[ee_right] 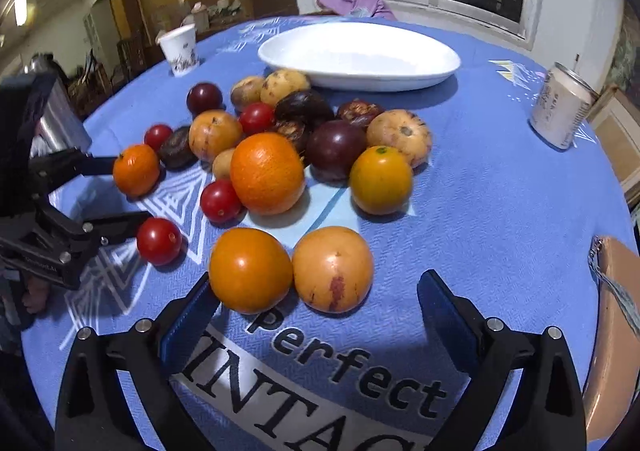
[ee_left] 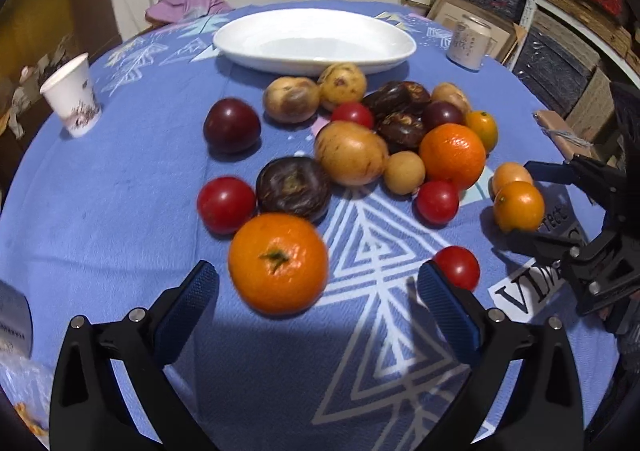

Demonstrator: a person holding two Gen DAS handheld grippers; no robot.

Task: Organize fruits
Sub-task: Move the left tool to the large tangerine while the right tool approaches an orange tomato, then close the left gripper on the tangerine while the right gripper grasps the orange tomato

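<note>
Left gripper (ee_left: 318, 293) spread wide at bottom of the left wrist view, nothing between its blue pads (ee_left: 182, 311); large mandarin (ee_left: 278, 263) resting on the blue tablecloth (ee_left: 100, 211) just ahead of the gap, cherry tomato (ee_left: 457, 267) beside the right-hand pad. Right gripper (ee_right: 318, 299) likewise wide open at bottom of the right wrist view, small orange fruit (ee_right: 250, 269) touching or nearly touching its left-hand pad, yellow-orange speckled fruit (ee_right: 333, 269) pressed against that fruit, centre frame. Beyond, mid-frame in both views: main heap of fruit (ee_left: 360, 131), with a second mandarin (ee_left: 453, 155), dark plums (ee_left: 231, 126), red cherry tomatoes, tan speckled fruits and dark brown wrinkled ones, all loose on the cloth. White oval dish (ee_left: 314, 41) bare at upper centre, just behind the heap. Paper cup (ee_left: 72, 95) at mid-left, drink can (ee_left: 468, 43) at upper right of the left wrist view. Printed lettering "perfect" (ee_right: 344, 363) on the cloth near the right gripper.
</note>
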